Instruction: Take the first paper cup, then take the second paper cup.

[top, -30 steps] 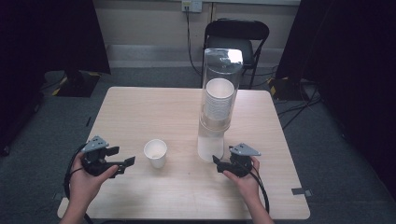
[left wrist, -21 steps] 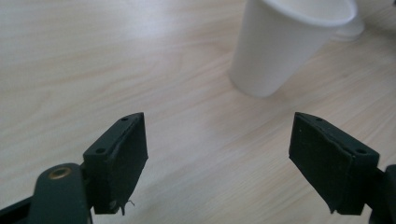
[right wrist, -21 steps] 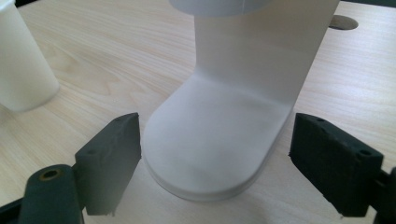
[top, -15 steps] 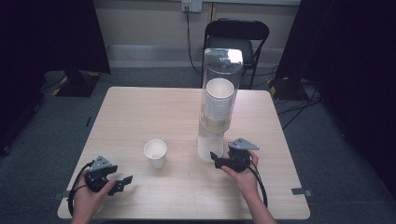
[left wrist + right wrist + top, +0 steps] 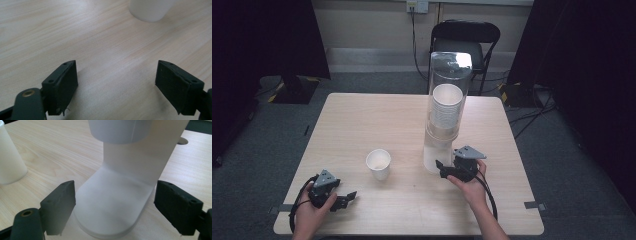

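Pale wooden table carries a clear cup dispenser standing upright, its top cut off in the right gripper view. Right gripper, jaws just narrowed yet released, brackets its base. Left gripper, spread wide, holds nothing near a paper cup.

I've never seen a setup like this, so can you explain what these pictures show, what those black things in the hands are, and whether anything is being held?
A person sits at a wooden table holding a hand-held tool in each hand: a gripper with two black jaws. The wide picture comes from a camera above the table. The other two come from cameras riding on the grippers, looking out along their jaws.

The left gripper rests near the table's front edge, open, with bare wood between its jaws. The right gripper sits at the foot of a clear cup dispenser stacked with white cups; its jaws have just been closing a little but stand apart at either side of the base, not pressing it. A single cup stands on the table between the two grippers. Nothing is held.
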`<control>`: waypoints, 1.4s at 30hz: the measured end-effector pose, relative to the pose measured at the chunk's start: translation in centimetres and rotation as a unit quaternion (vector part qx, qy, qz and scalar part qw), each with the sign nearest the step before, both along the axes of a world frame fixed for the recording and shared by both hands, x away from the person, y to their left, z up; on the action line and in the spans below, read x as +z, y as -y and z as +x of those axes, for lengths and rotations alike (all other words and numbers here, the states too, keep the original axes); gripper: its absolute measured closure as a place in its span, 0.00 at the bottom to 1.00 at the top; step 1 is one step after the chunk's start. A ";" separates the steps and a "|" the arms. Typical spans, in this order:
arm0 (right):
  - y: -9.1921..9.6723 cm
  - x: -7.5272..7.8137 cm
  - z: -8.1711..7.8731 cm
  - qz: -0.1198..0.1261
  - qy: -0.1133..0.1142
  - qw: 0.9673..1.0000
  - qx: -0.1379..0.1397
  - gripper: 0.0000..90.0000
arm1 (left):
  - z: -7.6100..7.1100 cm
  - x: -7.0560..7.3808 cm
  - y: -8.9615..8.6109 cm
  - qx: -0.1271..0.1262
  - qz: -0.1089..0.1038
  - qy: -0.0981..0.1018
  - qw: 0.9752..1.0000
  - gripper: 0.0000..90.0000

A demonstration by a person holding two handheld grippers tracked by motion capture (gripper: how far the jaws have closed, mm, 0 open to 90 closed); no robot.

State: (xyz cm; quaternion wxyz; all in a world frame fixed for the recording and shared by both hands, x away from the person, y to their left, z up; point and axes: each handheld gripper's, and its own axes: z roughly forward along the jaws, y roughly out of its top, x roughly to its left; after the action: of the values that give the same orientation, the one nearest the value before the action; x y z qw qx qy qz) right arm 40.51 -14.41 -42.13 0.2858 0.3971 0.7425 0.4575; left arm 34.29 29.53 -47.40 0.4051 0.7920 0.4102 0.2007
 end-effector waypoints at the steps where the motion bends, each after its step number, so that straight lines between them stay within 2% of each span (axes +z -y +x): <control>1: -0.1 0.2 0.1 0.003 0.001 1.000 0.002 0.18 | 0.0 0.0 0.0 -0.001 0.006 0.003 1.000 0.18; 4: -0.1 0.4 0.1 0.006 0.006 1.000 0.003 0.17 | 0.1 -0.1 0.2 -0.003 0.013 0.007 1.000 0.17; 7: -0.1 0.7 0.5 0.012 0.008 1.000 -0.010 0.16 | 0.2 -0.1 0.5 -0.003 0.028 0.011 1.000 0.16; 9: -0.1 0.9 0.6 0.021 0.012 1.000 -0.008 0.16 | 0.2 -0.1 0.5 -0.004 0.029 0.011 1.000 0.16; 16: -0.7 1.2 0.8 0.013 0.016 1.000 -0.002 0.16 | 0.2 -0.1 0.6 -0.002 0.028 0.011 1.000 0.16; 17: -0.9 1.4 1.0 0.015 0.027 1.000 -0.004 0.16 | 0.2 -0.1 0.6 -0.002 0.028 0.011 1.000 0.16; 18: -0.9 1.4 1.0 0.015 0.027 1.000 -0.004 0.16 | 0.2 -0.1 0.6 -0.002 0.028 0.011 1.000 0.16; 19: -1.1 1.8 1.1 0.024 0.043 0.999 -0.011 0.18 | 0.2 -0.1 0.6 -0.002 0.028 0.011 1.000 0.16; 23: -1.4 1.9 1.4 0.023 0.043 0.999 -0.011 0.18 | 0.2 -0.1 0.6 -0.002 0.028 0.011 1.000 0.16; 25: -1.8 2.2 1.7 0.031 0.051 0.998 -0.008 0.19 | 0.2 -0.1 0.6 -0.002 0.028 0.011 1.000 0.16; 28: -2.1 2.5 1.8 0.031 0.054 0.998 -0.009 0.20 | 0.2 -0.1 0.6 -0.002 0.028 0.011 1.000 0.16; 35: -2.5 3.7 2.5 0.043 0.074 0.996 -0.013 0.25 | 0.2 -0.1 0.6 -0.002 0.028 0.011 1.000 0.16; 37: -2.5 3.8 2.5 0.045 0.071 0.996 -0.014 0.27 | 0.2 -0.1 0.6 -0.002 0.028 0.011 1.000 0.16; 39: -2.3 3.9 2.7 0.043 0.081 0.996 -0.015 0.33 | 0.2 -0.1 0.6 -0.002 0.028 0.011 1.000 0.16; 42: -2.2 3.8 2.8 0.043 0.086 0.995 -0.010 0.33 | 0.2 -0.1 0.6 -0.002 0.028 0.011 1.000 0.16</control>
State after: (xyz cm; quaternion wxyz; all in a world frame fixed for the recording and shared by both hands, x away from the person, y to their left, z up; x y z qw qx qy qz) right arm 43.29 -12.25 -38.37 0.3356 0.3752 0.6911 0.5187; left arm 34.50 28.93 -47.50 0.3876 0.8018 0.3982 0.2197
